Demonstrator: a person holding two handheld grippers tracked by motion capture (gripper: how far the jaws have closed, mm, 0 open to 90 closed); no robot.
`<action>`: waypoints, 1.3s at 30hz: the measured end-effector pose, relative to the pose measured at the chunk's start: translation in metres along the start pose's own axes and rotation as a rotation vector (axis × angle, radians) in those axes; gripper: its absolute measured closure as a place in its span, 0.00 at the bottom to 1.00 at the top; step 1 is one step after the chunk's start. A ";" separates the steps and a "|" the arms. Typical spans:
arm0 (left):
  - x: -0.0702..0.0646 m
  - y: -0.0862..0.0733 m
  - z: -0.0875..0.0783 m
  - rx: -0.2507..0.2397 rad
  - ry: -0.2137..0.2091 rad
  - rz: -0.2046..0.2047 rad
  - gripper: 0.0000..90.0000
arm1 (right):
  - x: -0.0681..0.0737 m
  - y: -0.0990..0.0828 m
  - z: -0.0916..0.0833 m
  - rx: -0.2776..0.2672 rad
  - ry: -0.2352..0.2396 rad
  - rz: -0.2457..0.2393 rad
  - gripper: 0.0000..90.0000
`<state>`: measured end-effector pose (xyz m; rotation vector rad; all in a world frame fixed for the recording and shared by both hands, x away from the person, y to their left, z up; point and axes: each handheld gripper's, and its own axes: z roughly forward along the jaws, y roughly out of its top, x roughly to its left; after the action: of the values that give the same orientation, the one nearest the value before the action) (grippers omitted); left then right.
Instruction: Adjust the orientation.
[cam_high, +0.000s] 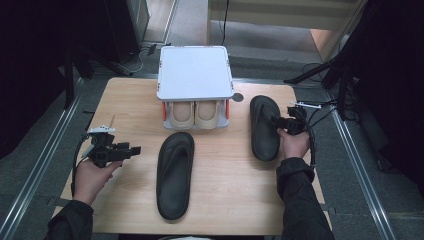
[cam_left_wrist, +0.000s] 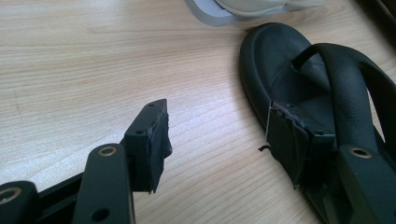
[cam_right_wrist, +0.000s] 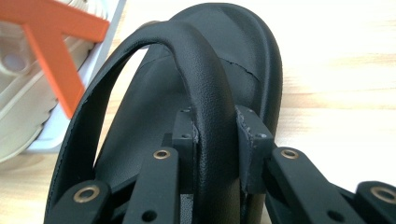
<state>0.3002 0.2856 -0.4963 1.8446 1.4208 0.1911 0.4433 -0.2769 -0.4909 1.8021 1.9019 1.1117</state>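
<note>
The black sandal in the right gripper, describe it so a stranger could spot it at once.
Start at the white shoe rack at the table's far edge. The black sandal lies right of it. Unlike the other sandal at mid-table, its strap is clamped by the right gripper.

In the right gripper view, the thick strap of a black sandal is clamped between the two black fingers of the right gripper, which press on it from either side. Light wooden table is seen to the right. At the left edge, an orange brace and a beige shoe on a grey shelf are seen.
</note>
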 end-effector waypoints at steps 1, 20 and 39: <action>0.000 0.000 0.000 0.002 -0.001 0.003 0.44 | 0.001 -0.001 -0.001 0.000 0.003 -0.002 0.81; -0.007 0.006 0.005 0.004 -0.010 0.034 0.44 | 0.020 -0.023 -0.031 0.016 0.056 -0.055 0.80; -0.022 0.018 0.019 0.018 -0.037 0.088 0.44 | 0.040 -0.060 -0.056 0.023 0.097 -0.066 0.80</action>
<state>0.3161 0.2556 -0.4901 1.9170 1.3216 0.1878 0.3560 -0.2523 -0.4839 1.7128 2.0218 1.1791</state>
